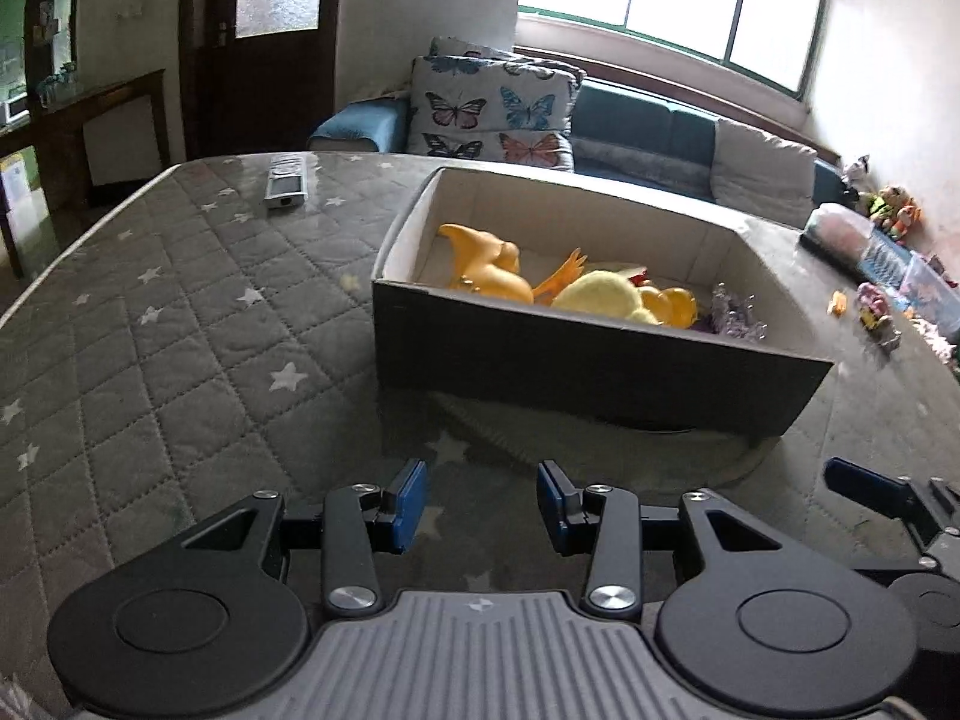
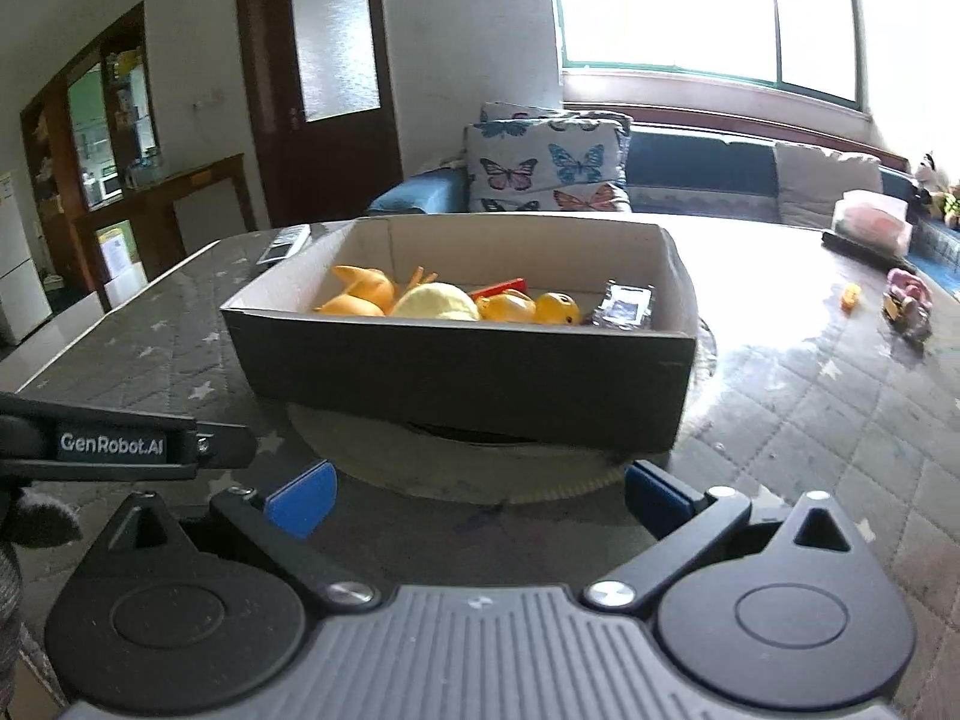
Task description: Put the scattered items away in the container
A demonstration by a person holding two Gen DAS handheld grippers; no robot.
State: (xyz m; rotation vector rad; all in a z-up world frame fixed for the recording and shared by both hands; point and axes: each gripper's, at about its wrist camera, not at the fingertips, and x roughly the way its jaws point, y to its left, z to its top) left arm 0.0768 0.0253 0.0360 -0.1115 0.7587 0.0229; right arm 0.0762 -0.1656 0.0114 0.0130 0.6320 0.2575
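A cardboard box (image 1: 570, 360), dark outside and pale inside, sits on the quilted grey table (image 1: 180, 330). Inside lie orange rubber toys (image 1: 486, 264), a yellow plush (image 1: 600, 294) and a shiny purple packet (image 1: 735, 312). My left gripper (image 1: 483, 501) is open just short of the box's near wall, nothing between its blue pads. In the right wrist view the same box (image 2: 468, 372) is straight ahead, and my right gripper (image 2: 480, 498) is open wide and holds nothing. A small orange piece (image 2: 850, 295) and a pink toy (image 2: 909, 294) lie loose on the table to the right.
A remote control (image 1: 287, 180) lies at the table's far left. A tissue box (image 2: 870, 222) stands at the far right. A round mat (image 2: 456, 474) shows under the box. Behind the table are a blue sofa with butterfly cushions (image 1: 492, 108) and a window.
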